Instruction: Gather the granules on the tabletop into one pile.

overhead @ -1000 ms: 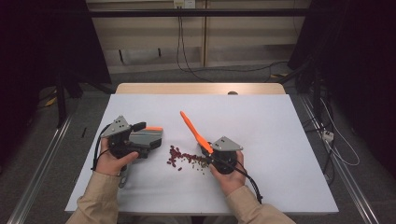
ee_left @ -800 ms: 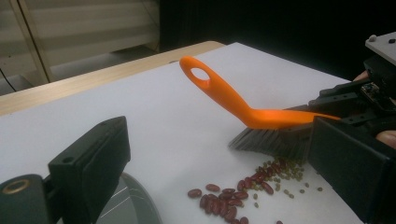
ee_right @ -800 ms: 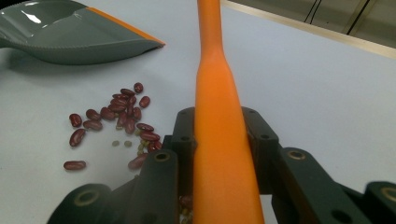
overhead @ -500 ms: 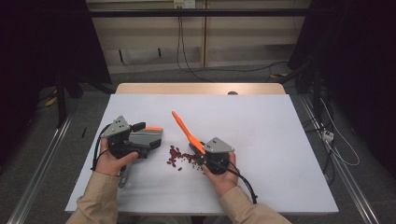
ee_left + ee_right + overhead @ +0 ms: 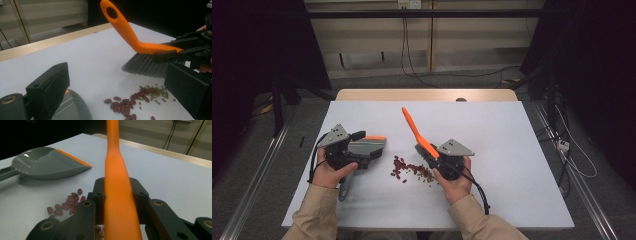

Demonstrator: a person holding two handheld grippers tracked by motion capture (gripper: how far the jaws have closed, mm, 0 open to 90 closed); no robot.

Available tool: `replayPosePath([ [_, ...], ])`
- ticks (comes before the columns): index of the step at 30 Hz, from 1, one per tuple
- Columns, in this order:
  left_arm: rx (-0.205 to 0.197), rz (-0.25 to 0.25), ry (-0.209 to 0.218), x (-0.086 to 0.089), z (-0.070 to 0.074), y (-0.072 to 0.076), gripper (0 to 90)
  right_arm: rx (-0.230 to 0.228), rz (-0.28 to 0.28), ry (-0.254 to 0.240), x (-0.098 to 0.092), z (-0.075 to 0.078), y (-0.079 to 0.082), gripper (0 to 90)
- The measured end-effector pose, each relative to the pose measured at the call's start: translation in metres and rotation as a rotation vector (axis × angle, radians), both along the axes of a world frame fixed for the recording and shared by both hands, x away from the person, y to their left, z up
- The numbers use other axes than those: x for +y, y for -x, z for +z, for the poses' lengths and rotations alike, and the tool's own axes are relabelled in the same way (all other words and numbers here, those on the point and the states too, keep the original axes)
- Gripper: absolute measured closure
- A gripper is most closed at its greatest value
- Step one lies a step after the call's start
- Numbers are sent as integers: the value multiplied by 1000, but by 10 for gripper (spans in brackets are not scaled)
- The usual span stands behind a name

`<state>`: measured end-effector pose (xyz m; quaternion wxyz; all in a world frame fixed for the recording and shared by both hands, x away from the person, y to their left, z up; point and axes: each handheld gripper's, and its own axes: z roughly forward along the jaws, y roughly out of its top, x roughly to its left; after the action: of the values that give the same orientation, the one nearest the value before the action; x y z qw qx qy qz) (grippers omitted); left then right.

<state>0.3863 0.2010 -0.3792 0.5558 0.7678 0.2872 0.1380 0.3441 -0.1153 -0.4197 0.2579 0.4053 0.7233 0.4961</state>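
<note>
between the two pairs of jaws, on the white worktop (image 5: 512,150), a small heap of dark red kidney beans mixed with tiny greenish beans (image 5: 411,170) is spread. the right gripper (image 5: 432,155) is seen with its black jaws clamped on the neck of an orange plastic hand brush with grey bristles (image 5: 135,40); the handle is angled up and away beyond the jaws, and the bristles are held just above the right edge of the heap. the left gripper (image 5: 362,150) is closed on the handle of a grey plastic dustpan with an orange lip (image 5: 47,165), which is laid flat just left of the beans, its lip turned toward them.
</note>
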Motion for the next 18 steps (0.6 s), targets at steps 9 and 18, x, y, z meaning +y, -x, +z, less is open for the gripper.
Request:
replayPosePath([
  [9,3,3,9,1,0,1,61,33,11,-66,18,-1,-4,709],
  [18,1,5,11,2,1,1,61,61,48,-109,42,-3,-5,709],
])
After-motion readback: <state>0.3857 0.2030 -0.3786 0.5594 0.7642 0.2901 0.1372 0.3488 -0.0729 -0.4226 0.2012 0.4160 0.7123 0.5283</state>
